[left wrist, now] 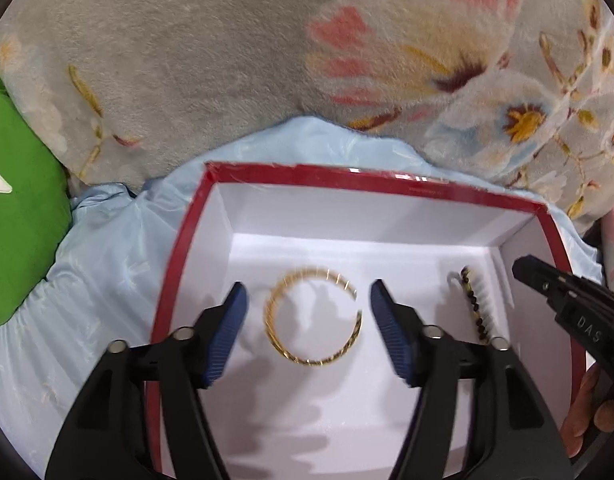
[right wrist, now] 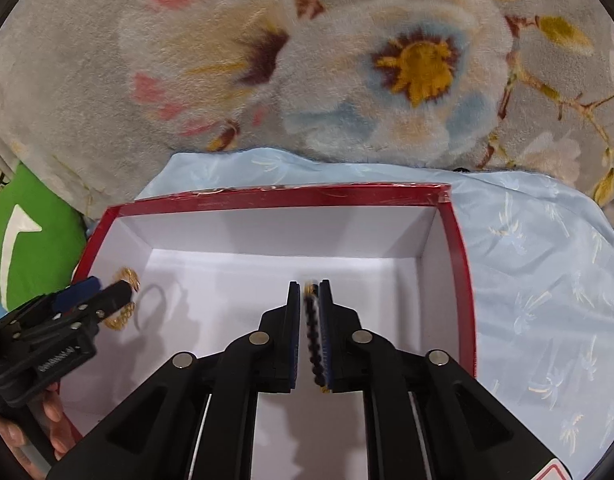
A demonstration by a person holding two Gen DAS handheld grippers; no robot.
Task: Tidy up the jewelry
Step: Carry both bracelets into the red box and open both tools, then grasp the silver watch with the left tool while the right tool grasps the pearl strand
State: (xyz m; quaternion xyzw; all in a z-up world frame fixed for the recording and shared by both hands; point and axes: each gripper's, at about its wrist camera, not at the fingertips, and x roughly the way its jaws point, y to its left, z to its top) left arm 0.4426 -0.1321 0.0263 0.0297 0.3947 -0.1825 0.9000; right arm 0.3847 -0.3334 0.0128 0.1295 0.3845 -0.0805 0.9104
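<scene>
Over the box floor: both grippers reach into one red-rimmed white box (left wrist: 179, 248) that sits on pale blue cloth (left wrist: 103, 248) over a floral blanket (left wrist: 167, 60).
Left gripper (left wrist: 309, 332): jaws stand wide apart, with the gold bangle (left wrist: 313, 316) between the blue pads (left wrist: 227, 336) but touched by neither; whether the bangle lies on the floor or is just above it cannot be told.
Right gripper (right wrist: 309, 332): jaws nearly closed, with a dark beaded bracelet (right wrist: 312, 340) edge-on in the narrow gap; it sits against the right pad, and a firm clamp cannot be told.
Bracelet place: near the right wall of the box (right wrist: 435, 240), well apart from the bangle, as the left view shows (left wrist: 477, 308).
Step in hand, as judged: setting each piece down in its own part of the box.
Left, doing it well: lift straight up and out, pads clear of the bangle, so that it is not dragged or flipped.
Right, doing it well: bring the tips low to the floor, then part the pads slowly so that the beads slide off and do not drop or roll.
Spacing: keep the two pieces apart; a tangle would undo the sorting.
Risk: the beads may cling to the ribbed pad; a slight shake of the hand should free them.
Clearance: the right wall is close, so withdraw along the gripper's own line.
</scene>
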